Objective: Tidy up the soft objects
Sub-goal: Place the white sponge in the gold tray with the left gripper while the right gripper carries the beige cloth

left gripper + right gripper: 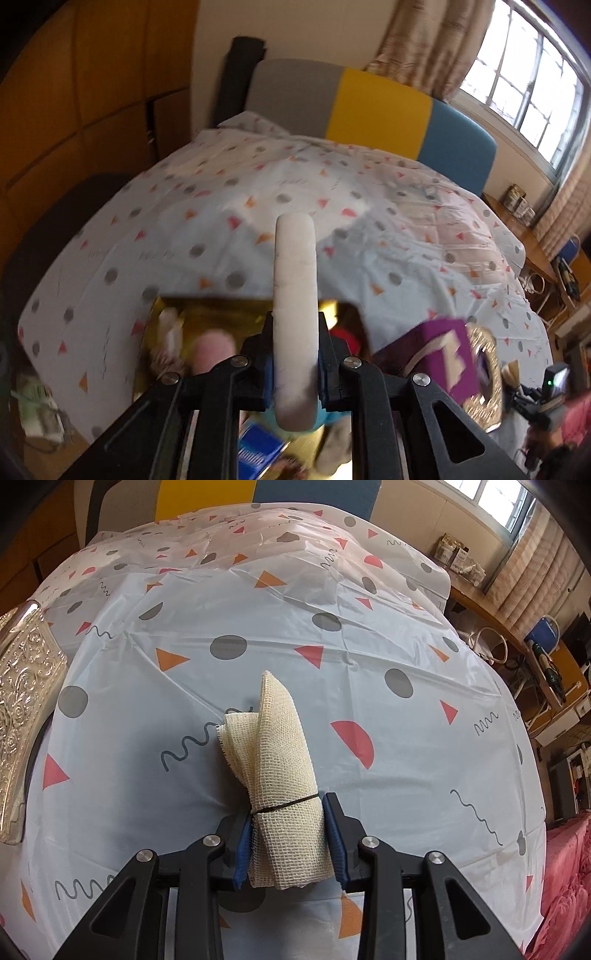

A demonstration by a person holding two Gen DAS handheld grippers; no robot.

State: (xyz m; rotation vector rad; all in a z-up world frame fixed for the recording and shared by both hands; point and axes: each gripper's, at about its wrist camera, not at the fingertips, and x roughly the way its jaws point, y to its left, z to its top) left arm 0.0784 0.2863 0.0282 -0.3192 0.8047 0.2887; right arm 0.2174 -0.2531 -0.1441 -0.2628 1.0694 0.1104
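My left gripper point(295, 354) is shut on a long white soft pad point(295, 291) that stands up between its jaws, held above a gold box point(221, 314). The box holds a pink plush point(214, 350) and other soft things. My right gripper point(290, 834) is shut on a cream mesh cloth roll point(280, 760) tied with a dark band, held just over the patterned tablecloth point(369, 657).
A purple box point(447, 358) and a gold ornate lid point(484, 373) lie right of the gold box. A silver embossed tray point(22, 709) sits at the table's left edge. A colour-block chair point(369, 110) stands behind the table. A desk with clutter point(546, 657) is at right.
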